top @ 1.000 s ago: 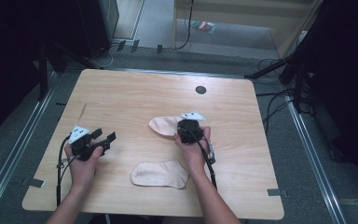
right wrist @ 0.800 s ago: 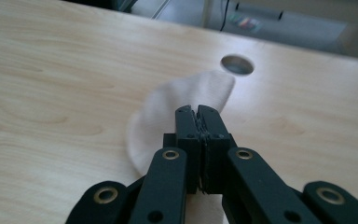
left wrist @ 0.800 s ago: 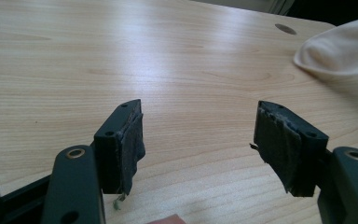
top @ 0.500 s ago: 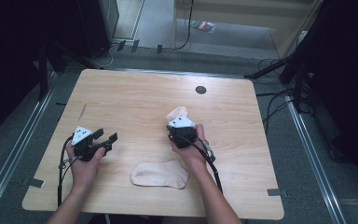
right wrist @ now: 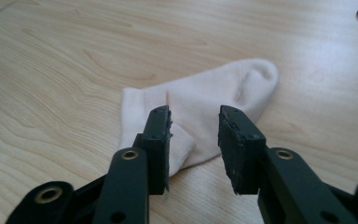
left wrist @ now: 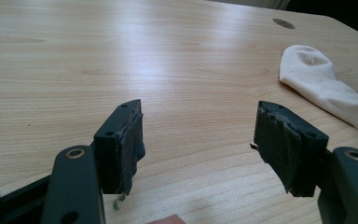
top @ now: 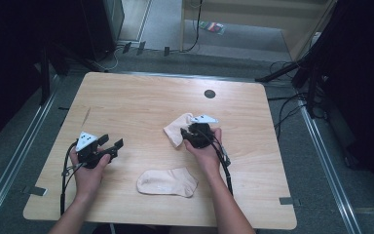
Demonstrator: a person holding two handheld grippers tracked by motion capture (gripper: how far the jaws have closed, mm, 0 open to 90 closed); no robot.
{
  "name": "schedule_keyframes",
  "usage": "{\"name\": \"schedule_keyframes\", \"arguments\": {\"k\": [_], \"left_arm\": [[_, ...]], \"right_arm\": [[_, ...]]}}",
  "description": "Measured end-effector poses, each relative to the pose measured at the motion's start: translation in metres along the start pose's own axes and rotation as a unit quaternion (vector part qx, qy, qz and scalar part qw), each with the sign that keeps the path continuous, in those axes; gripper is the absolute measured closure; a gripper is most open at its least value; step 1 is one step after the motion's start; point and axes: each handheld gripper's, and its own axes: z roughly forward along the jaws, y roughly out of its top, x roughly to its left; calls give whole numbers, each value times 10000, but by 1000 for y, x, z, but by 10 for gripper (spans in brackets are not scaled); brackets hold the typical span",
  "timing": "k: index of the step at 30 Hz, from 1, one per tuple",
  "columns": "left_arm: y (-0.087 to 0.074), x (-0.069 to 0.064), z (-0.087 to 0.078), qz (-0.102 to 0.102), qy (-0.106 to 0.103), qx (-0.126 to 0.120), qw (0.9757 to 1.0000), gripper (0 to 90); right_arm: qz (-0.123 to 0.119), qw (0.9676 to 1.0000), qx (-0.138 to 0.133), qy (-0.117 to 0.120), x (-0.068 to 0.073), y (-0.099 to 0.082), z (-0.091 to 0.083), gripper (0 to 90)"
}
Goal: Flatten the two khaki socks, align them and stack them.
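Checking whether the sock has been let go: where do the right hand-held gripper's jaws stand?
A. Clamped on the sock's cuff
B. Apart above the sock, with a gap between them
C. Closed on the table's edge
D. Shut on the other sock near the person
B: in the right gripper view the right hand-held gripper has a clear gap between its pads, with the white sock lying flat on the table beneath.

On the wooden surface [top: 126,102], the right gripper [top: 193,132] sits at a folded white sock [top: 177,129] near the middle, its jaws having just been opening. A flat beige sock [top: 168,182] lies toward the near edge. The left gripper [top: 108,145], jaws apart, hovers near the left edge.
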Motion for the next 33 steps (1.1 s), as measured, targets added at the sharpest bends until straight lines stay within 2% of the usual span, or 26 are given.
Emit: {"name": "schedule_keyframes", "arguments": {"k": [2,6,8,9,11,13,17,22,23,24,27,30,33], "left_arm": [[0,0,0,5,-1,3,10000,335],[0,0,0,6,-5,4,10000,335],[0,0,0,2,-7,2,10000,335],[0,0,0,0,-8,0,10000,335],[0,0,0,2,-10,1,10000,335],[0,0,0,6,-7,4,10000,335],[0,0,0,4,-3,-3,10000,335],[1,-5,2,108,41,40,9999,335],[3,-8,5,240,81,118,9996,335],[4,-10,7,335,69,168,9993,335],[9,-21,16,335,-300,282,9986,324],[12,-33,28,487,-528,410,9966,309],[11,-44,41,655,-651,578,9940,303]], "right_arm": [[97,9999,68,48,0,-3,7,608],[-18,9997,165,170,10,-5,16,573],[-161,9995,258,74,16,-7,20,567],[-332,9987,364,-121,21,-8,24,582],[-380,9982,417,-202,23,-10,26,596],[-468,9977,405,-258,26,-12,27,647],[-665,9962,419,-378,32,-10,25,855],[-360,9991,197,-108,36,1,15,877],[-363,9992,160,-45,42,10,10,877],[-363,9992,160,-45,42,10,10,877],[-337,9993,124,41,50,22,5,878],[-208,9997,35,122,58,37,2,878],[-150,9997,-38,185,65,49,0,878]]}}
